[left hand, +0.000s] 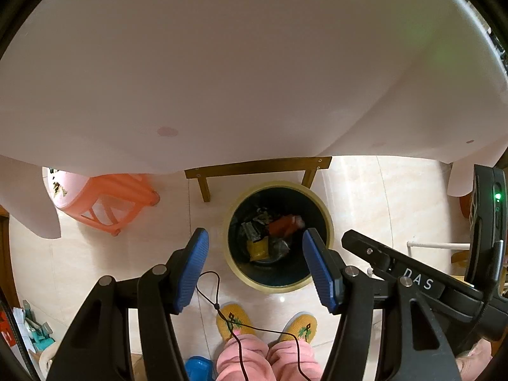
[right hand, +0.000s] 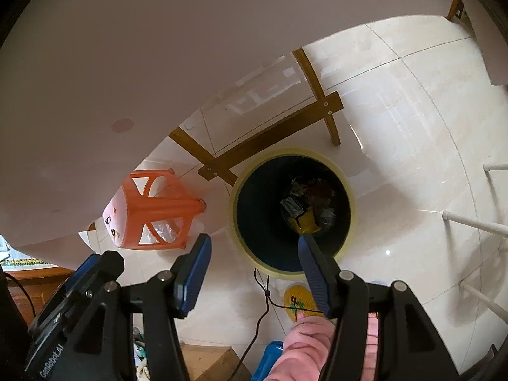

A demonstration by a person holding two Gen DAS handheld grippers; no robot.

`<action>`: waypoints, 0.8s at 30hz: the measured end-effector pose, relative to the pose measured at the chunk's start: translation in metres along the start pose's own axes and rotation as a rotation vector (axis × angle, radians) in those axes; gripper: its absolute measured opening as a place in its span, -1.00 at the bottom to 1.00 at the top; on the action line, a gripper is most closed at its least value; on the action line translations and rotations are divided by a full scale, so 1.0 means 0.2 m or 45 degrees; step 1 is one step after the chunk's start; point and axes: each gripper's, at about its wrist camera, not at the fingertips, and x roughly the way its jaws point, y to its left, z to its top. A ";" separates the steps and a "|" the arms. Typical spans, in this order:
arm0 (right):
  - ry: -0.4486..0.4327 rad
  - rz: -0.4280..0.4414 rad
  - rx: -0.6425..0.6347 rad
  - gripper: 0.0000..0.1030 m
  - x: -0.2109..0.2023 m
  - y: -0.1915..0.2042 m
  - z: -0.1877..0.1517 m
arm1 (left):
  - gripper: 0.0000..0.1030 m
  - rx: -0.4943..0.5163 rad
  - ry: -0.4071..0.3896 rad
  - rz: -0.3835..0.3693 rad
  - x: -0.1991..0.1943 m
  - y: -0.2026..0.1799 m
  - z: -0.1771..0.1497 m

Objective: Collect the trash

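A round bin [left hand: 327, 219] with a pale yellow rim and dark inside stands on the tiled floor below me. Crumpled wrappers lie at its bottom: a red one [left hand: 284, 225], a yellow one [left hand: 257, 249] and dark foil. My left gripper [left hand: 255, 244] hangs above the bin, open, with nothing between its blue pads. In the right wrist view the same bin [right hand: 347, 187] holds the yellow wrapper [right hand: 306, 223]. My right gripper [right hand: 254, 250] hovers over the bin's near rim, open and empty. The right gripper's body [left hand: 412, 281] shows at the right of the left wrist view.
A white tabletop [left hand: 222, 63] fills the upper view, with a wooden frame [left hand: 257, 168] under its edge. An orange plastic stool [left hand: 114, 203] lies tipped to the left of the bin. A person's yellow slippers [left hand: 233, 320] and pink trouser legs [left hand: 250, 358] stand close before the bin. White rails [right hand: 470, 222] at right.
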 end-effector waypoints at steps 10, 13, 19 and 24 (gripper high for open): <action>-0.020 0.027 -0.050 0.11 -0.24 0.10 -0.06 | 0.17 0.023 -0.031 -0.026 -0.27 -0.02 0.04; -0.024 0.037 -0.080 0.12 -0.35 0.17 -0.08 | 0.16 0.036 -0.040 -0.035 -0.39 -0.04 0.06; -0.056 0.037 -0.139 0.11 -0.64 0.31 -0.13 | 0.17 0.073 -0.073 -0.064 -0.67 -0.06 0.12; -0.093 0.033 -0.186 0.12 -0.87 0.41 -0.15 | 0.17 0.120 -0.136 -0.091 -0.92 -0.07 0.19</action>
